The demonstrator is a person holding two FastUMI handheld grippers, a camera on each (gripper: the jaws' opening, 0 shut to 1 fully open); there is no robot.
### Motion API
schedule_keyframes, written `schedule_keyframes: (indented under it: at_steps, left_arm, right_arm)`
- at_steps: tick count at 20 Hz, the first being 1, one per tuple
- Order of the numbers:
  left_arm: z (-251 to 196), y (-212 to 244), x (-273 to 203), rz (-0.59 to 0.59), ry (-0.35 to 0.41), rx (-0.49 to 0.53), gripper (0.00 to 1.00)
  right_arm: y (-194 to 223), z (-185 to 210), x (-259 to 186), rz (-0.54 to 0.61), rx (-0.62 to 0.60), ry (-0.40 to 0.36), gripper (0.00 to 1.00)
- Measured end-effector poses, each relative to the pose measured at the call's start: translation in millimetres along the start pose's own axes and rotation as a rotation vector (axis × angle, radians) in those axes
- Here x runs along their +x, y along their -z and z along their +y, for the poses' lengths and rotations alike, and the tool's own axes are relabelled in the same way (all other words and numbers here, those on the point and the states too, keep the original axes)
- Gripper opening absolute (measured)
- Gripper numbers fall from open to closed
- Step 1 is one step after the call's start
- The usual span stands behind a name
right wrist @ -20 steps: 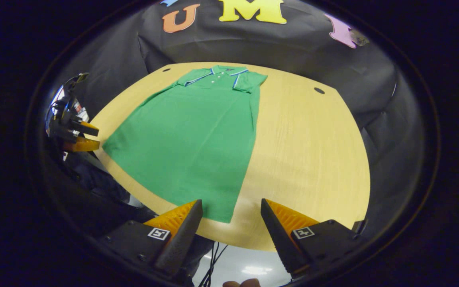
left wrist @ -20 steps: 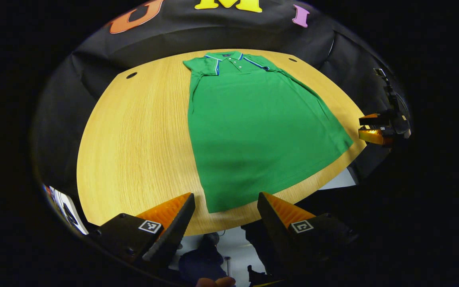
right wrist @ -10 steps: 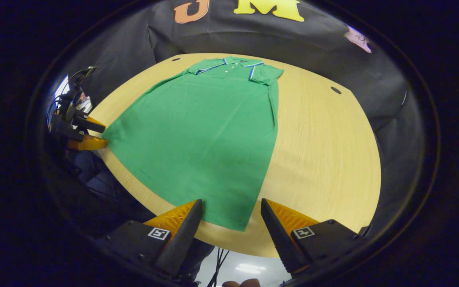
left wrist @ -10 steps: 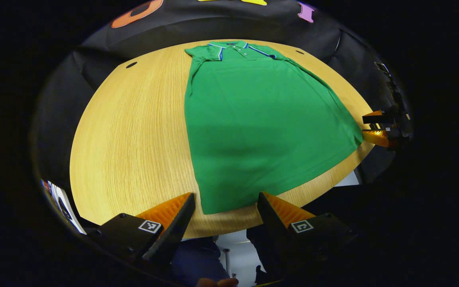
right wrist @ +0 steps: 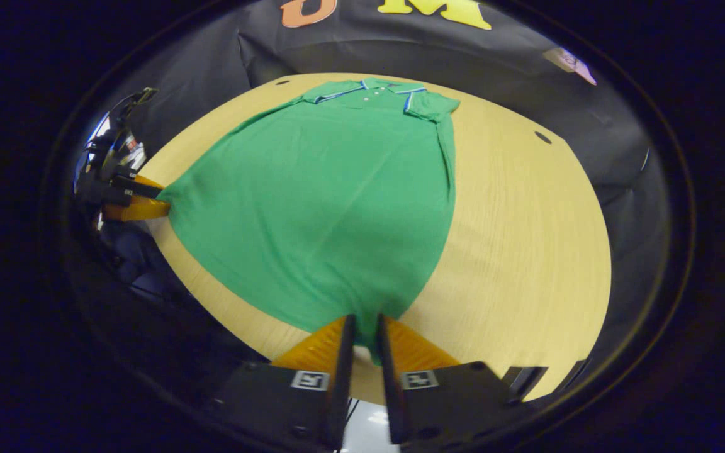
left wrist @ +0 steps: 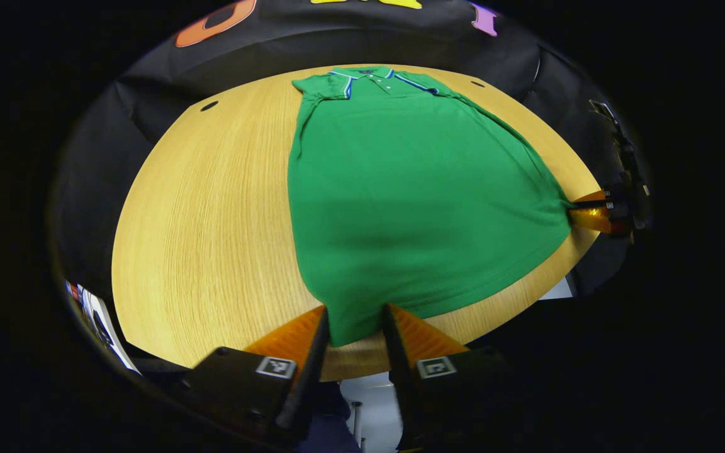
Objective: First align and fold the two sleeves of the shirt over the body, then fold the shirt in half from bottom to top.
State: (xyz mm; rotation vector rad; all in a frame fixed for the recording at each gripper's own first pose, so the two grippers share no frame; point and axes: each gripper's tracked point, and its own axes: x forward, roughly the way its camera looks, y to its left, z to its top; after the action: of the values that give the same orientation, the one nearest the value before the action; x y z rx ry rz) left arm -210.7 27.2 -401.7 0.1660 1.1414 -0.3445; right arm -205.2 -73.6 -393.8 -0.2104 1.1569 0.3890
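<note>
- The left gripper (left wrist: 354, 327) is seen at the bottom of the left gripper view, its two fingers drawn close with the near left bottom corner of the shirt (left wrist: 413, 195) between them; the cloth is pinched there and bunches slightly above the fingertips.
- The right gripper (right wrist: 364, 333) is seen at the bottom of the right gripper view, its fingers almost together, with the other bottom corner of the shirt clamped in the narrow gap.
- In the left gripper view the right gripper is also seen far off at the right edge, touching the shirt's hem corner; the hem is drawn to a point toward it.
- In the right gripper view the left gripper is seen at the left edge, likewise meeting the hem corner.
- The shirt is green, with a collar edged in blue and white, and is spread flat on the table (left wrist: 205, 207), collar at the far side, hem at the near edge.
- Both sleeves are folded in over the body; the side edges run straight from shoulder to hem.
- The hem is stretched between the two held corners.
- The table is of light wood, with small dark holes near its far edge.
- Pale floor (left wrist: 372, 402) is seen below the near table edge.
</note>
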Motion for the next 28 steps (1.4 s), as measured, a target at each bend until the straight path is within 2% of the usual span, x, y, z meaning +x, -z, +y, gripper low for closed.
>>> schedule_keyframes:
  at_steps: [1,2,4,7,8,10,17,22,24,28]
  left_arm:
    - [1.0,-2.1,2.5,-0.003,-0.001,-0.013,0.38]
    - [1.8,-3.8,2.0,-0.001,0.006,-0.026,0.19]
    - [-3.9,-9.3,-0.4,-0.010,0.055,-0.059,0.08]
    - [-0.3,-27.4,-8.5,-0.054,0.062,-0.064,0.05]
    - [0.9,-36.6,-11.9,-0.074,0.065,-0.062,0.05]
    - [3.2,-55.7,-18.2,-0.125,0.069,-0.030,0.05]
    - [13.3,-111.3,-35.3,-0.221,0.082,-0.025,0.05]
    - [28.2,-157.1,-41.3,-0.295,0.103,-0.065,0.05]
    - [28.9,-177.2,-45.4,-0.323,0.125,-0.076,0.05]
    - [41.1,-215.5,-47.6,-0.370,0.117,-0.051,0.05]
  right_arm:
    - [-1.2,-0.2,0.3,0.008,0.014,-0.012,0.10]
    - [0.3,-2.3,-0.5,0.016,0.033,-0.017,0.10]
    - [-3.7,-8.2,-2.3,0.028,0.105,-0.025,0.02]
    - [-18.9,-15.0,-8.0,0.001,0.148,-0.031,0.05]
    - [-26.3,-16.3,-11.7,-0.012,0.153,-0.033,0.00]
    - [-42.8,-20.4,-19.3,-0.042,0.141,-0.038,0.02]
    - [-115.9,-42.7,-46.7,-0.177,0.178,-0.035,0.00]
    - [-150.5,-57.8,-51.2,-0.222,0.212,-0.021,0.02]
    - [-171.2,-65.7,-53.7,-0.252,0.213,-0.005,0.00]
    - [-219.5,-79.9,-63.6,-0.324,0.198,0.025,0.02]
